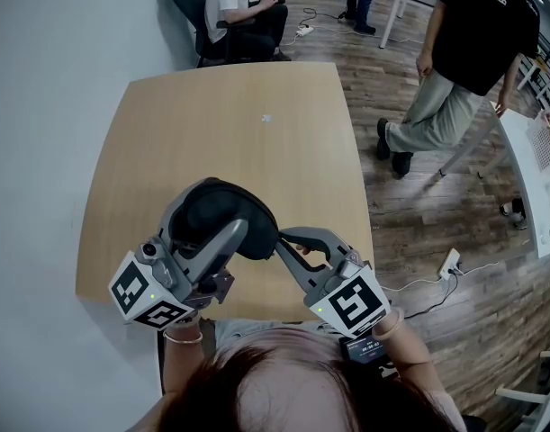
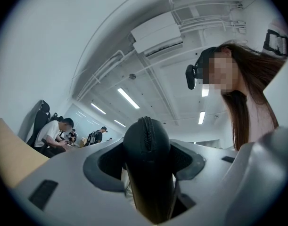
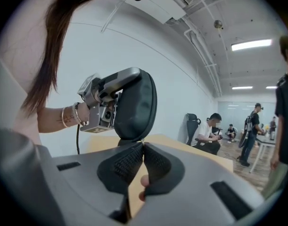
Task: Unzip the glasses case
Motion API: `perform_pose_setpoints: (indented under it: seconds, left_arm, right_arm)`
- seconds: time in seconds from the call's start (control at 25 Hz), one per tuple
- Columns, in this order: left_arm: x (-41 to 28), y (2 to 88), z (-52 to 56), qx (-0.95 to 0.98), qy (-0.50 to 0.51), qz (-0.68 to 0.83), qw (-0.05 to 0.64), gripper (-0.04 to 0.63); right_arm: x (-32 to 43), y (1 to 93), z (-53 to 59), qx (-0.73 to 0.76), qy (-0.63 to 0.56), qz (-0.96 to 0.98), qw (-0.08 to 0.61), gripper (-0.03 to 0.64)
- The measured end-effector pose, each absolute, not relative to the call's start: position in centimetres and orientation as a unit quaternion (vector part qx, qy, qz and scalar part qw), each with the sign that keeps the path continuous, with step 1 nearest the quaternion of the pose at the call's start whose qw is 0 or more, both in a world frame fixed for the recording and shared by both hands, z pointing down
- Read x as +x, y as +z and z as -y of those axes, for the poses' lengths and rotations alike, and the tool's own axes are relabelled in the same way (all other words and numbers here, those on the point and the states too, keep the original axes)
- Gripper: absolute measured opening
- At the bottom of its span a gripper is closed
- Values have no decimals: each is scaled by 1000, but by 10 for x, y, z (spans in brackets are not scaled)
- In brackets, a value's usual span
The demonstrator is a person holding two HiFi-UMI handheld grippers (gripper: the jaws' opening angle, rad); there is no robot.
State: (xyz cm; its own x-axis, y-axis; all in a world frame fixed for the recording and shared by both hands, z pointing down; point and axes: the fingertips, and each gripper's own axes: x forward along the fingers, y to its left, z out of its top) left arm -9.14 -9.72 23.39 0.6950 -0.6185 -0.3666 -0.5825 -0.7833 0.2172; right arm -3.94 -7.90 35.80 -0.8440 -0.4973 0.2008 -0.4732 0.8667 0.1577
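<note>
A black zippered glasses case (image 1: 222,216) is held on edge above the near part of the wooden table (image 1: 229,142). My left gripper (image 1: 205,234) is shut on it, one jaw on each flat side. In the left gripper view the case (image 2: 146,142) stands between the jaws of the left gripper (image 2: 147,161) with its zipper seam facing the camera. My right gripper (image 1: 281,241) meets the case's right edge. In the right gripper view the right gripper (image 3: 143,146) is shut right under the case (image 3: 136,102), on the zipper pull, which the pads hide.
A small white scrap (image 1: 266,118) lies on the far half of the table. One person sits in a chair (image 1: 243,7) beyond the table, and another (image 1: 464,52) walks on the wooden floor to the right. At the right stand a white table (image 1: 531,165) and a power strip (image 1: 450,264).
</note>
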Motion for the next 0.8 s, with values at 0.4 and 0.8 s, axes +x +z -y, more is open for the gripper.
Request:
perform_pose_setpoints:
  seconds: [0.4,0.8]
  left_arm:
    - [-86,246,102,929,-159,331,48,253]
    - [-79,250,102,934,-126,330,47,251]
  right_arm:
    - [-41,373,78,251,-94,949,164,17]
    - [-35,377,81,259,-99,944,179,17]
